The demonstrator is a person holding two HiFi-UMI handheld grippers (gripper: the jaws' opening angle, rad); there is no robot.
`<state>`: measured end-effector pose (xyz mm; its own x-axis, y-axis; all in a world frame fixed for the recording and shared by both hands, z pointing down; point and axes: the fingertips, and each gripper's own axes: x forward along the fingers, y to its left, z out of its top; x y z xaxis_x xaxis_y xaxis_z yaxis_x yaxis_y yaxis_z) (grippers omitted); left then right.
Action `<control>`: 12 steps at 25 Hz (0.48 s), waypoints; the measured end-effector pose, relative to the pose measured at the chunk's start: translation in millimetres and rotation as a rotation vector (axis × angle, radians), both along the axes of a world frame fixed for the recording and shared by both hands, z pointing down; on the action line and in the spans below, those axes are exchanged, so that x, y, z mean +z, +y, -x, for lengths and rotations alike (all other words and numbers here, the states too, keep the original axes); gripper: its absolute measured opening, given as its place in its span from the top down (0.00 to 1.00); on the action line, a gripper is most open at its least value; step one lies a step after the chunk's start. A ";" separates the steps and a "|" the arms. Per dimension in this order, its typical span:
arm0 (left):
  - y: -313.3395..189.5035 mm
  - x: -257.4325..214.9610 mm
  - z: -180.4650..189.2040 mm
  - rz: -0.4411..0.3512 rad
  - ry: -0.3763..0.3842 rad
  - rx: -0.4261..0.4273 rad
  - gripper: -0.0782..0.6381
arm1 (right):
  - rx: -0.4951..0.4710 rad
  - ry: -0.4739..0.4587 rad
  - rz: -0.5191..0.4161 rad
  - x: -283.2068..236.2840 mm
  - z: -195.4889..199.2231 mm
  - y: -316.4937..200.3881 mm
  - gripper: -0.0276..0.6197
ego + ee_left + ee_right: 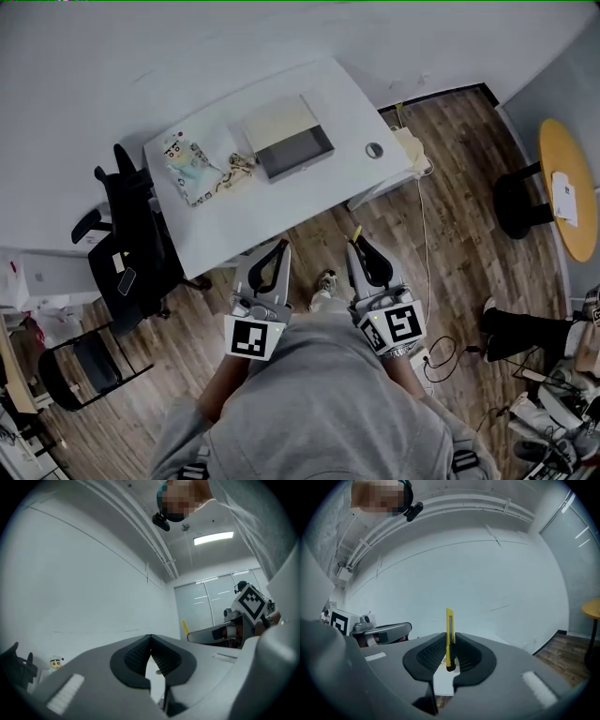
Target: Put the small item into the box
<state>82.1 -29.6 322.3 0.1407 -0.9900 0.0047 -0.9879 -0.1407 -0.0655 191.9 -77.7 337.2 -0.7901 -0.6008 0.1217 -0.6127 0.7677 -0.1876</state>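
Note:
An open box (pixel 295 152) with a grey inside and a tan lid lies on the white table (pixel 225 220). Beside it are a cartoon-print pouch (pixel 189 167) and a small tangled item (pixel 240 166). My right gripper (pixel 357 247) hangs in front of the table's near edge, over the floor, shut on a yellow utility knife (pixel 449 637) that stands upright between the pads; its tip shows as a yellow point (pixel 356 233). My left gripper (pixel 279 249) is beside it, shut with nothing held (pixel 150 640).
Black office chairs (pixel 127 234) stand left of the table. A round orange table (pixel 566 187) and black stool (pixel 514 202) are at right. A small round disc (pixel 374 150) lies on the table's right end. Cables (pixel 441 356) trail over the wooden floor.

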 end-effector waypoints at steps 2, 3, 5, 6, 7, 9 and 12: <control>-10.9 0.6 -5.1 -0.002 0.000 -0.032 0.89 | -0.028 0.008 -0.003 0.9 -5.6 -13.5 0.84; -16.1 0.6 -7.5 -0.007 0.002 -0.047 0.89 | -0.043 0.011 -0.005 1.4 -8.0 -20.0 0.84; -26.0 1.4 -12.5 -0.014 0.003 -0.073 0.89 | -0.069 0.014 -0.005 2.6 -12.0 -32.9 0.84; -30.4 2.5 -14.9 -0.013 0.003 -0.084 0.89 | -0.080 0.015 -0.004 3.3 -13.5 -39.1 0.84; -34.1 3.8 -17.0 -0.008 0.005 -0.094 0.89 | -0.090 0.015 -0.004 3.9 -14.7 -44.7 0.84; -38.5 7.2 -21.2 0.007 0.010 -0.109 0.89 | -0.107 0.014 -0.004 4.8 -16.5 -52.2 0.84; -42.9 10.0 -27.0 0.018 -0.003 -0.113 0.89 | -0.129 0.008 -0.006 6.1 -17.3 -58.6 0.84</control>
